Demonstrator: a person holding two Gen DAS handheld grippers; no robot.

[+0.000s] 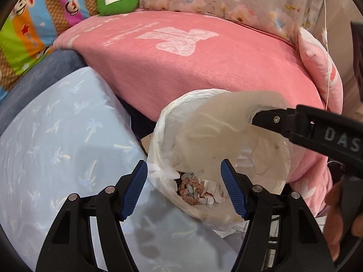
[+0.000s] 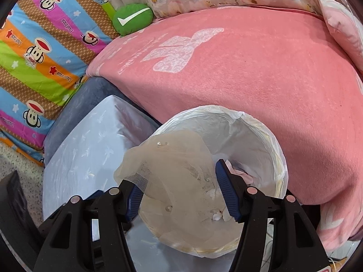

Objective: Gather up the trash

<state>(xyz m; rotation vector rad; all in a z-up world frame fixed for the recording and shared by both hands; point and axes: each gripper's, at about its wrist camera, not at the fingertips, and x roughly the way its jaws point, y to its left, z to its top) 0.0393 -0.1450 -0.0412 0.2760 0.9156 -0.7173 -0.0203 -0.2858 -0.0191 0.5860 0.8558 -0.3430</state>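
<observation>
Right gripper (image 2: 179, 192) grips beige mesh fabric (image 2: 172, 172) over bin (image 2: 261, 136); "DAS" legible; left gripper (image 1: 184, 190) apparently open, empty.

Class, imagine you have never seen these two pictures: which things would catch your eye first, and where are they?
The big pink blanket fills the upper half of both views. Below it stands a bin lined with a white bag, and a sheer beige cloth hangs over its mouth between the fingers of the right hand-held gripper. A green round cushion with a white tick sits at the blanket's far left corner.
</observation>
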